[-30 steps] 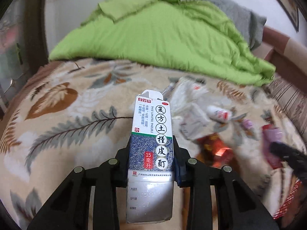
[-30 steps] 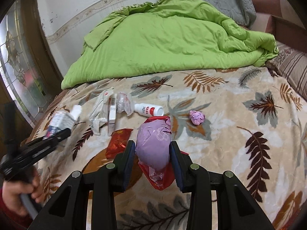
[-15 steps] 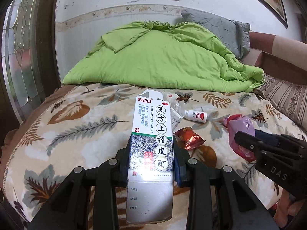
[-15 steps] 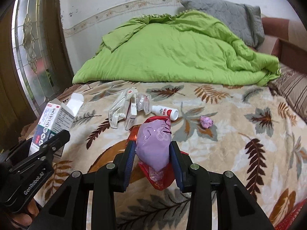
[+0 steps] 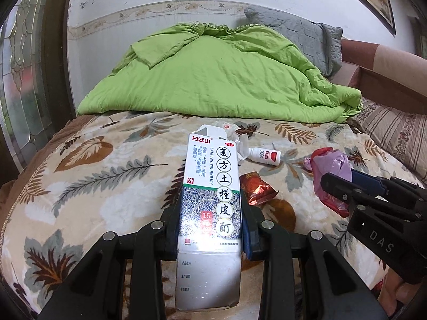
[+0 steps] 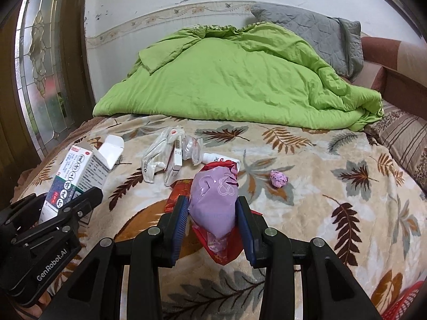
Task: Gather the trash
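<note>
My left gripper (image 5: 210, 213) is shut on a white and blue medicine box (image 5: 212, 186) with its top flap open, held above the bed; it also shows in the right wrist view (image 6: 77, 176). My right gripper (image 6: 213, 208) is shut on a purple and red plastic wrapper (image 6: 214, 194), also seen in the left wrist view (image 5: 331, 165). On the leaf-patterned blanket (image 6: 320, 213) lie a red foil wrapper (image 5: 256, 189), a small white bottle (image 5: 265, 155), crumpled clear packaging with a small box (image 6: 170, 157), and a purple paper ball (image 6: 279, 179).
A green quilt (image 6: 234, 85) and a grey pillow (image 6: 315, 34) lie at the back of the bed. A glass-panelled door (image 6: 40, 61) stands at the left. A striped cushion (image 6: 405, 138) is at the right. A red basket edge (image 6: 400, 304) shows bottom right.
Both grippers have pulled back and risen from the bed with their items still held. The view now takes in more of the wall and quilt.
</note>
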The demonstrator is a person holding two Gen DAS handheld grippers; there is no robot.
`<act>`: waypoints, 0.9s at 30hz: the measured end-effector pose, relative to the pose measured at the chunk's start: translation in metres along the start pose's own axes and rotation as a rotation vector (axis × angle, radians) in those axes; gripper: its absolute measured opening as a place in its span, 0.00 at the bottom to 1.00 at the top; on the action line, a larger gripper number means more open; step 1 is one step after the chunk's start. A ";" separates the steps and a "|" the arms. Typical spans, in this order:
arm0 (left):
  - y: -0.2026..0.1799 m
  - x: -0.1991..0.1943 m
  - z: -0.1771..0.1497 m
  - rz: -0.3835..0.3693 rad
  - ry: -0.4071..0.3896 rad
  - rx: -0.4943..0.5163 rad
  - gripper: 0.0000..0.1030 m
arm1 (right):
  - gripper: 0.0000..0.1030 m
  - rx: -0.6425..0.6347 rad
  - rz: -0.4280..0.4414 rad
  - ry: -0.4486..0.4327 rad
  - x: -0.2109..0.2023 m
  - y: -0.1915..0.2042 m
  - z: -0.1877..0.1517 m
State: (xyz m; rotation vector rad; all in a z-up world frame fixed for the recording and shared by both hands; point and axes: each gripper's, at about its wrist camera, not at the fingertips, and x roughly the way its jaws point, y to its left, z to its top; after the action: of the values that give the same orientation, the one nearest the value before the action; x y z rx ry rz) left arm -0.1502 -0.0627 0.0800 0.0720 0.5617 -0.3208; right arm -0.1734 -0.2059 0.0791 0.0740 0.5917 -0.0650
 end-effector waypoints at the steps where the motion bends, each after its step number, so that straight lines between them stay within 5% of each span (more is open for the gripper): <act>1: 0.000 0.000 0.000 -0.003 0.000 -0.001 0.31 | 0.39 -0.005 -0.001 -0.001 0.000 0.000 0.000; 27: -0.005 0.001 0.000 -0.013 -0.001 0.003 0.31 | 0.39 -0.004 0.000 0.003 0.001 0.000 0.000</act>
State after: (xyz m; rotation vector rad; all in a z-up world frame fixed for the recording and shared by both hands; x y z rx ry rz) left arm -0.1512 -0.0676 0.0796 0.0712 0.5607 -0.3349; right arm -0.1727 -0.2058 0.0791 0.0700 0.5947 -0.0632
